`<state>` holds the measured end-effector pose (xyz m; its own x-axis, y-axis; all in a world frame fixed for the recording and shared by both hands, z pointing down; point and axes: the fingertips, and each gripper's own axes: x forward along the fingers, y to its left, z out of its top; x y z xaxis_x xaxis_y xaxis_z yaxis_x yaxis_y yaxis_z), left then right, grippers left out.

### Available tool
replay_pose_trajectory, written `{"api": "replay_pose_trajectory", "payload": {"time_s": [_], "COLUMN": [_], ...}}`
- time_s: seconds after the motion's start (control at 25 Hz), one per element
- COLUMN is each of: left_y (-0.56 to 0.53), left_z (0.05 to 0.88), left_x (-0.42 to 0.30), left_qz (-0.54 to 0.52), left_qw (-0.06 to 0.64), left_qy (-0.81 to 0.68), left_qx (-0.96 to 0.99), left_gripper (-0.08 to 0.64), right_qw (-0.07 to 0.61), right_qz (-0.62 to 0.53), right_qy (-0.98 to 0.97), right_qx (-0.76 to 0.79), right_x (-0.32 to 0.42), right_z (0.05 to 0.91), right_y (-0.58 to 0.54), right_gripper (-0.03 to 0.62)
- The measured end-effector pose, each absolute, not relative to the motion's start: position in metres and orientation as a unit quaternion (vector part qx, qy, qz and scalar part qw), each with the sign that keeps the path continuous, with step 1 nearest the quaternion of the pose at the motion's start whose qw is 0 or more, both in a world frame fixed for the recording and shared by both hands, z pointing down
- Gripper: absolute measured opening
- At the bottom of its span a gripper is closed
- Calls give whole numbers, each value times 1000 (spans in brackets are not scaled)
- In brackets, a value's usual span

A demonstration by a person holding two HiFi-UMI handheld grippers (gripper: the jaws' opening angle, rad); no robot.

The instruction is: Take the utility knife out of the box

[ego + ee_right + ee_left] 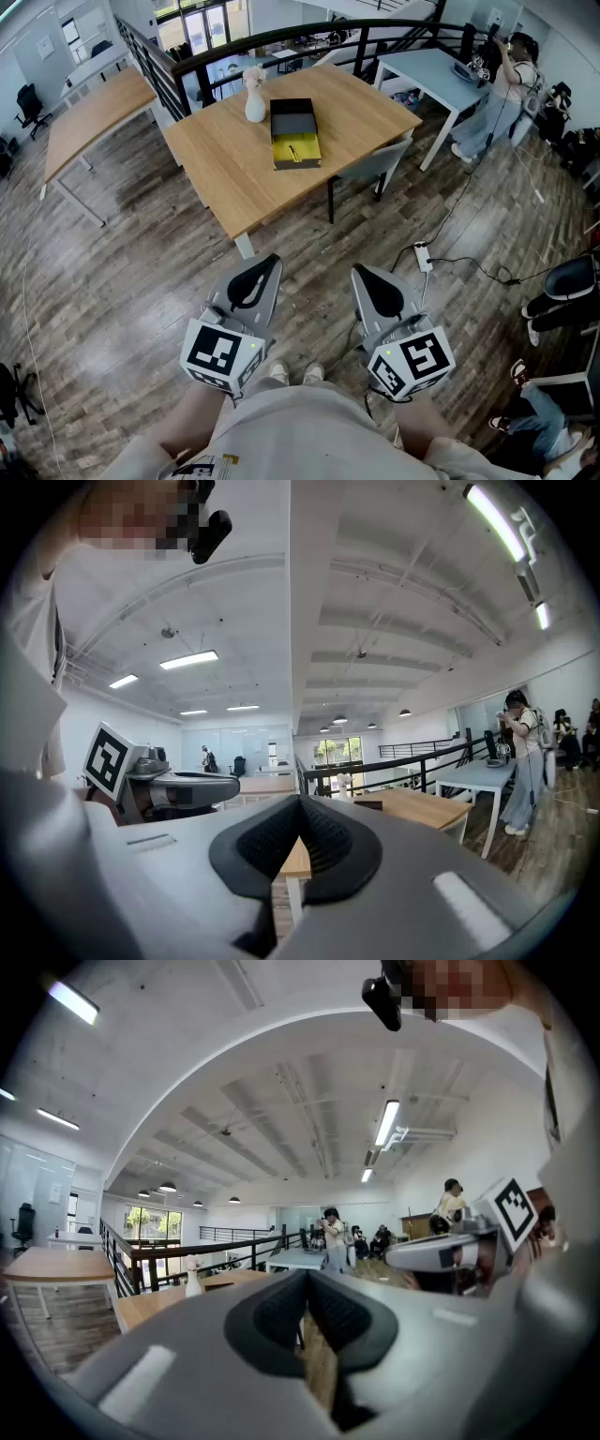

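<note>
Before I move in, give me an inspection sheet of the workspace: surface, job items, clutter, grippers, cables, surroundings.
Surface: wooden table, only two things on it.
Job's things: box lies open toward the table's far side, yellow inside; the utility knife is too small to make out.
Clutter: white vase close by the box's far left corner; contact cannot be told.
Grippers: left gripper and right gripper are both shut and empty, well short of the table.
Cables: power strip and cable on the floor to the right.
Surroundings: grey chair tucked at the table; person by a pale table; railing behind.
</note>
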<state>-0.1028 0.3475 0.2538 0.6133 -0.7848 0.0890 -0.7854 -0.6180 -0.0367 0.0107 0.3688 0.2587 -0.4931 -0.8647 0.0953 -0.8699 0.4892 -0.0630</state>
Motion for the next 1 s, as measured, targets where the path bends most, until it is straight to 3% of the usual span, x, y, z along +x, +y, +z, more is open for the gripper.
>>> {"api": "replay_pose_trajectory", "payload": {"time_s": [1.0], "left_y": [346], "left_z": [270], "left_x": [-84], "left_qz": [67], "left_qw": [4], "left_qy": [-450], "left_qx": [890], "left_gripper": [2], "right_qw": [26], "right_qz": [73], "right_qy": [-859], "right_qx": [506], "right_x": [42], "right_z": [278], "right_y": [359], "right_gripper": [0]}}
